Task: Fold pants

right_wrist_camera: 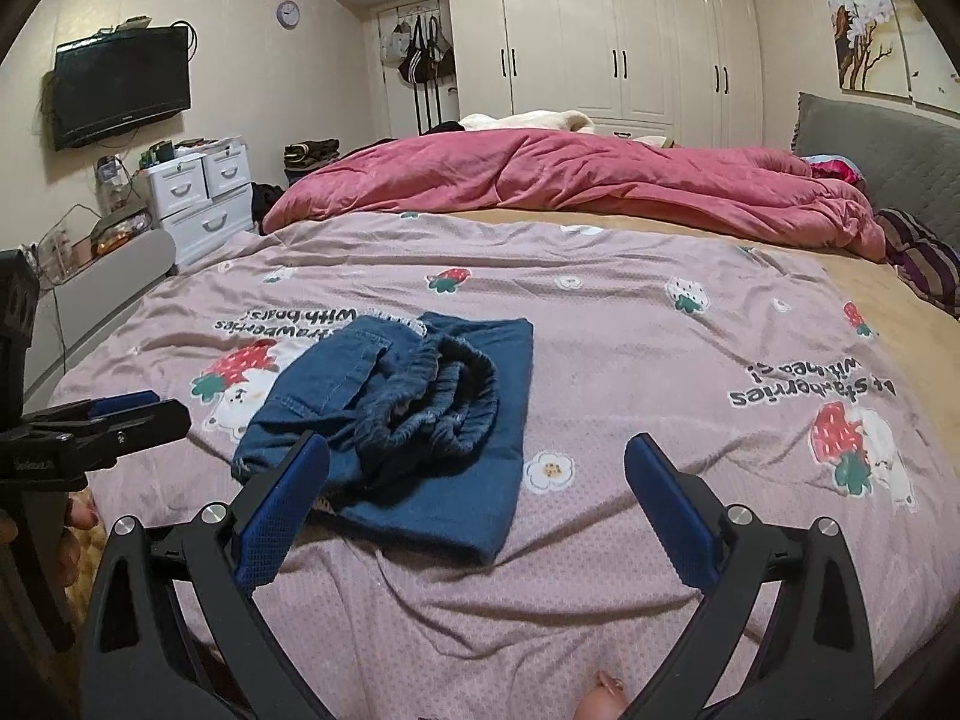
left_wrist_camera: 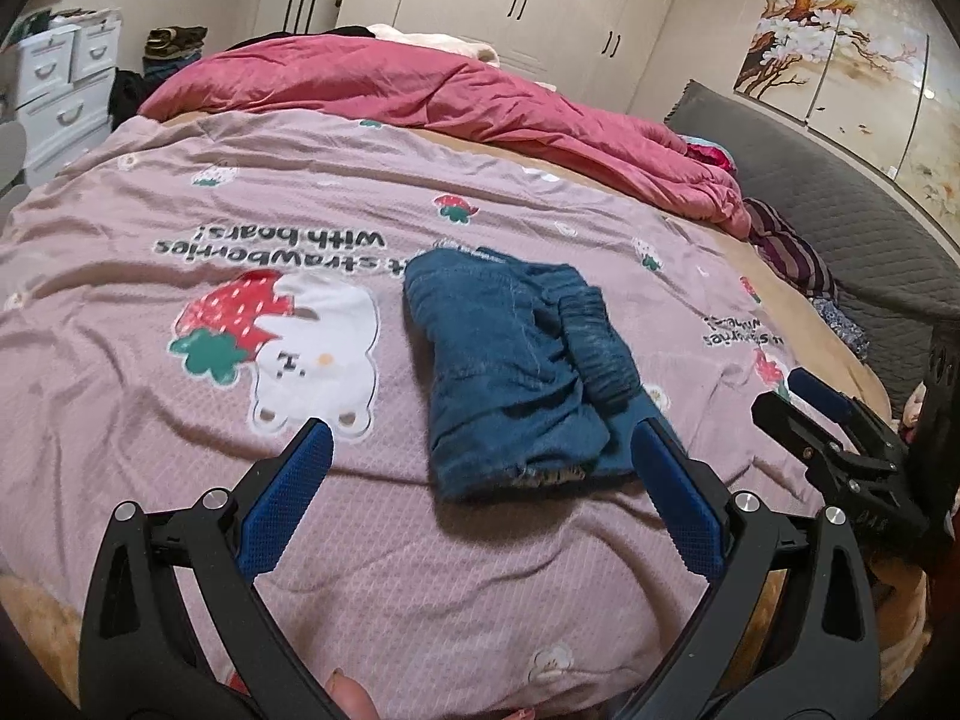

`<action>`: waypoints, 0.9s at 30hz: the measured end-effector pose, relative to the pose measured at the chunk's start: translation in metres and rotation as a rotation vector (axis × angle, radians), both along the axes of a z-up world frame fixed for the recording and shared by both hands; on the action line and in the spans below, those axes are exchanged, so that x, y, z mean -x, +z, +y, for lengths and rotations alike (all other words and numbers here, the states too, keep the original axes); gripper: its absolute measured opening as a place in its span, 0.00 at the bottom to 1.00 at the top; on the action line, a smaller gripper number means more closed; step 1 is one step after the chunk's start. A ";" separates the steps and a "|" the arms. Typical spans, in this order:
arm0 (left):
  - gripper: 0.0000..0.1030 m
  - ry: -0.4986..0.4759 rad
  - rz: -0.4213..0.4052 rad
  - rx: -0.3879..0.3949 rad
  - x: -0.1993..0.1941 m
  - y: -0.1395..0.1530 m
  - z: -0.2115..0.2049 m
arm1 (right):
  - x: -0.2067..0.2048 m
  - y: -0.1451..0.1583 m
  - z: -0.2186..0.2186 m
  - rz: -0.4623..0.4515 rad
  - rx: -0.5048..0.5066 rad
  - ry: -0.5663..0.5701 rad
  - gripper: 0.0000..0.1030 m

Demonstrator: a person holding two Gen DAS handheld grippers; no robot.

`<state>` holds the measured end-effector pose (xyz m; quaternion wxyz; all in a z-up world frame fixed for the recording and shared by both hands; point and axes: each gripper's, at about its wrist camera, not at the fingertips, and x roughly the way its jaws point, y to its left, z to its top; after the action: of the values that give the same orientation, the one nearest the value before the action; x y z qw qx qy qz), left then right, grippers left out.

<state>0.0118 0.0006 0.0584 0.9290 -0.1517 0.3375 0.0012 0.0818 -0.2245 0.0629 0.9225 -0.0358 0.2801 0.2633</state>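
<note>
Nearest the lens, the left tongs (left_wrist_camera: 480,450) stand spread wide with nothing between their blue pads, hovering above the mauve strawberry-and-bear bedspread (left_wrist_camera: 180,312). The right tongs (right_wrist_camera: 477,462) are likewise wide apart and empty, their left pad just in front of the near edge of the pants (right_wrist_camera: 414,420). The pants, blue denim, lie folded into a compact bundle on the bedspread, the gathered elastic waistband (right_wrist_camera: 438,402) bunched on top. Neither tool touches the cloth. Behind, a crumpled pink quilt (right_wrist_camera: 570,180) lies across the far side of the bed.
</note>
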 end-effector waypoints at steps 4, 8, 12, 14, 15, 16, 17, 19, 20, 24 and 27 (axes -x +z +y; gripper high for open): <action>0.91 0.017 0.013 0.004 0.011 -0.012 0.000 | 0.003 -0.012 -0.003 0.025 0.015 -0.005 0.96; 0.91 0.019 0.026 0.001 0.017 -0.024 -0.004 | 0.007 -0.026 -0.004 0.049 0.028 -0.014 0.96; 0.91 0.003 0.056 -0.002 0.017 -0.038 -0.011 | 0.007 -0.038 -0.002 0.073 0.053 -0.013 0.96; 0.91 0.001 0.065 0.002 0.016 -0.042 -0.013 | 0.007 -0.044 -0.001 0.084 0.061 -0.013 0.96; 0.91 0.002 0.069 0.001 0.015 -0.044 -0.013 | 0.006 -0.048 0.000 0.094 0.063 -0.013 0.96; 0.91 0.008 0.076 -0.002 0.014 -0.047 -0.013 | 0.005 -0.051 0.001 0.102 0.065 -0.013 0.96; 0.91 0.010 0.081 -0.001 0.013 -0.050 -0.012 | 0.005 -0.053 0.001 0.107 0.067 -0.012 0.96; 0.91 0.018 0.089 0.007 0.012 -0.053 -0.010 | 0.005 -0.058 0.003 0.117 0.073 -0.007 0.96; 0.91 0.021 0.090 0.009 0.011 -0.054 -0.009 | 0.004 -0.059 0.004 0.119 0.075 -0.006 0.96; 0.91 0.030 0.095 0.015 0.010 -0.057 -0.006 | 0.004 -0.062 0.004 0.126 0.072 -0.008 0.96; 0.91 0.030 0.095 0.017 0.010 -0.057 -0.006 | 0.004 -0.062 0.004 0.127 0.070 -0.012 0.96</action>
<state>0.0021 -0.0050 0.0017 0.9105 -0.1646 0.3789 0.0195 0.0783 -0.2206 0.0007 0.9026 -0.0497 0.3474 0.2494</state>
